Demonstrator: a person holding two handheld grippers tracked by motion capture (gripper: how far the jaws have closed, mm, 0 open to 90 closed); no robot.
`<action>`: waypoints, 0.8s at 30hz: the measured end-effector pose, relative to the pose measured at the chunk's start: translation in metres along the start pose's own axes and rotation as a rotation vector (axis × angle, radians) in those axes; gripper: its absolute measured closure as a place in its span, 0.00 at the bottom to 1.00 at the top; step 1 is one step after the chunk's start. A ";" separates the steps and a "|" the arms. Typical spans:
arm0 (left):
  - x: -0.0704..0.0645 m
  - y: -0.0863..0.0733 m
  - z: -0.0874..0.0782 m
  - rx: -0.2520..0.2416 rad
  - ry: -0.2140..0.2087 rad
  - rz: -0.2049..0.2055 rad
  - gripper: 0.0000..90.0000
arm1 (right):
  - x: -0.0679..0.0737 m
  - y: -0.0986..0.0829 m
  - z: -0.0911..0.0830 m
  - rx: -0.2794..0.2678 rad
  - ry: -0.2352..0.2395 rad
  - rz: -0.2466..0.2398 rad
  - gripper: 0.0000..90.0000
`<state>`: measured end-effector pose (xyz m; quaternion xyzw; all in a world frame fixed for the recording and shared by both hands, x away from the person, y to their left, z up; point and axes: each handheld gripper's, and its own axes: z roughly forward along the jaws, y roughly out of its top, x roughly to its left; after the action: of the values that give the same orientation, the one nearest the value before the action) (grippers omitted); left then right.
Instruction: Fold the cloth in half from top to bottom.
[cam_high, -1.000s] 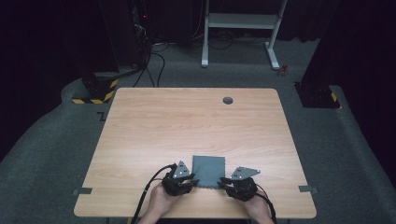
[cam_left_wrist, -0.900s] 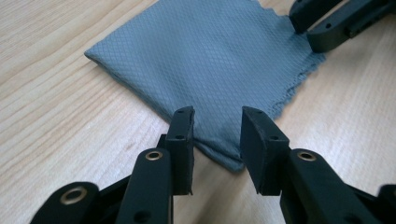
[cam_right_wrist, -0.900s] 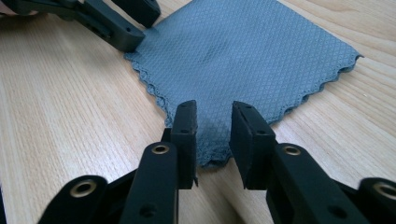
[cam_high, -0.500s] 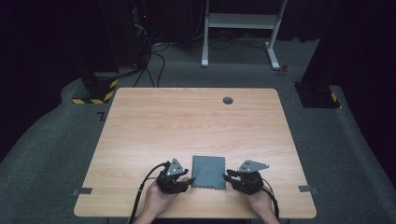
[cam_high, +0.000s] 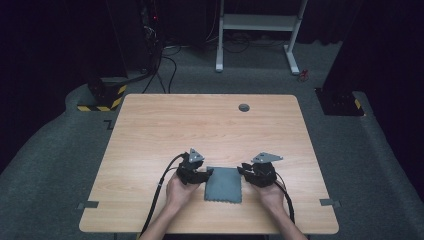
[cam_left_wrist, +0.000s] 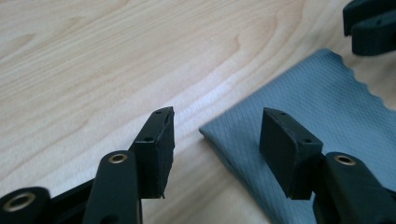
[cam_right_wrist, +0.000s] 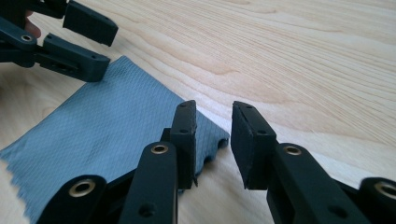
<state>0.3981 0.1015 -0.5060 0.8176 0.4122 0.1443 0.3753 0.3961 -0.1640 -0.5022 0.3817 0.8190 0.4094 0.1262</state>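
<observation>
Cloth (cam_high: 223, 184) laid flat on surface (cam_high: 210, 130), near front edge, about midway across. Left gripper (cam_high: 204, 173) placed at cloth's left far corner, right gripper (cam_high: 243, 170) at its right far corner. Grommet (cam_high: 244, 107) set in surface near far edge, well behind cloth.

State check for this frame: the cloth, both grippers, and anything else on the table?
grey cloth: flat on the table, folded edge showing in the left gripper view, not gripped.
left gripper: open, jaws astride the cloth's corner.
right gripper: open, at the cloth's other far corner.
wooden table: bare apart from the cloth.
</observation>
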 end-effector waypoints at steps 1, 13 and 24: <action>0.001 0.002 0.002 0.005 0.004 0.002 0.50 | 0.001 0.001 0.004 0.005 0.000 0.000 0.78; -0.001 0.005 0.016 0.065 0.079 0.074 0.51 | -0.002 -0.002 0.025 0.074 -0.052 -0.022 0.76; -0.006 0.007 0.016 0.082 0.009 0.144 0.94 | -0.001 0.003 0.025 0.096 -0.022 -0.073 0.98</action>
<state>0.4071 0.0862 -0.5106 0.8591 0.3594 0.1575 0.3285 0.4110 -0.1490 -0.5160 0.3616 0.8496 0.3608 0.1315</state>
